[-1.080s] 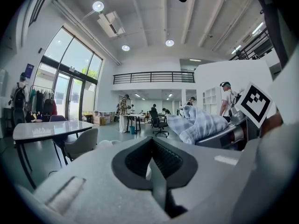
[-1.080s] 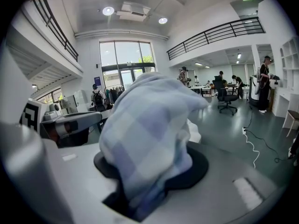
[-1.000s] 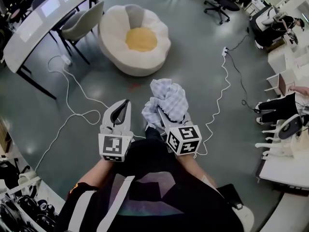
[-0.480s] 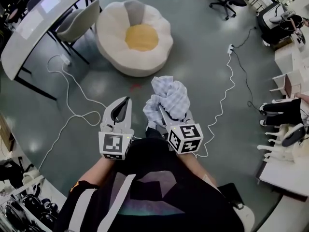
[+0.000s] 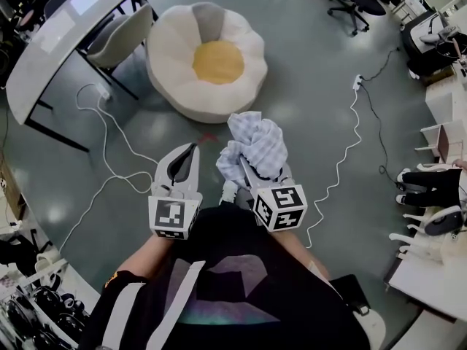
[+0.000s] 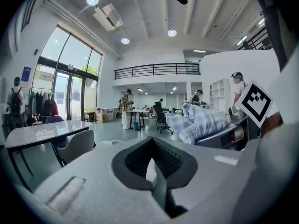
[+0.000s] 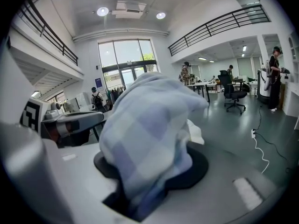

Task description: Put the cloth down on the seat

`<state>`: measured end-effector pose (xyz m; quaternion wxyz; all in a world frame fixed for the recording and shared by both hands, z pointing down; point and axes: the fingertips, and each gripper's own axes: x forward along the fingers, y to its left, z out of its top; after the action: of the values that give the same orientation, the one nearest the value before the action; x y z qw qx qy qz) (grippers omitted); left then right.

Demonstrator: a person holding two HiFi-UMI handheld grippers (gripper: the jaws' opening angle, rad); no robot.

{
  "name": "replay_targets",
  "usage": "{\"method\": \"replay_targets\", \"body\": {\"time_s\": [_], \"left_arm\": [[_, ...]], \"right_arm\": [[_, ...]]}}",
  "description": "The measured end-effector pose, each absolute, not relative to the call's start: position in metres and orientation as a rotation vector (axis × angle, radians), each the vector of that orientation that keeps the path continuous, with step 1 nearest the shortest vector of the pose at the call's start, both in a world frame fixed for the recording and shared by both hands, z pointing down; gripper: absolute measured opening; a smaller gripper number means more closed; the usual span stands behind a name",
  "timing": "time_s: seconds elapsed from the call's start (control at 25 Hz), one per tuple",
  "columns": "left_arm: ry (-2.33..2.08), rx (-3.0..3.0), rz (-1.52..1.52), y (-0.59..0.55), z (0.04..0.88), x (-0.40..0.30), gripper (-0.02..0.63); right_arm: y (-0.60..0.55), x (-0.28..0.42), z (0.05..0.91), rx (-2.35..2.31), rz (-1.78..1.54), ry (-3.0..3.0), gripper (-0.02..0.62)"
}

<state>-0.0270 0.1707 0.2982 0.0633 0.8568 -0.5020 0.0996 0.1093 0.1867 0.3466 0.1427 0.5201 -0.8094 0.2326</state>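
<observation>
The seat is a white flower-shaped floor cushion with a yellow centre, on the grey floor ahead of both grippers. A crumpled blue-and-white checked cloth bulges up out of my right gripper, which is shut on it. In the right gripper view the cloth fills the space between the jaws and hides the fingertips. My left gripper rides beside it at the left, jaws shut with nothing between them. In the left gripper view the cloth shows at the right. Both grippers are well short of the seat.
White cables loop over the floor at the left, and another cable runs from a power strip at the right. A grey chair and a white table stand left of the seat. Desks and seated people line the right edge.
Both grippers have moved across the floor with the person; the right-hand cable and desks have slid rightwards in view. The cloth stays held in the right gripper, and the left stays shut.
</observation>
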Motion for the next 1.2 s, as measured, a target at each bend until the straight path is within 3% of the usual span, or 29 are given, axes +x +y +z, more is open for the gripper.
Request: {"method": "replay_targets", "body": {"time_s": [0.68,1.2], "left_arm": [[-1.593,2.592,0.321,0.123,0.287,0.027,-0.002],[-1.619,2.565,0.278,0.099,0.294,0.025,-0.002]], "right_arm": [[0.134,0.159,0.342,1.445,0.625,-2.395,0.212],[0.109,0.159,0.349,1.422,0.611,-2.387,0.212]]}}
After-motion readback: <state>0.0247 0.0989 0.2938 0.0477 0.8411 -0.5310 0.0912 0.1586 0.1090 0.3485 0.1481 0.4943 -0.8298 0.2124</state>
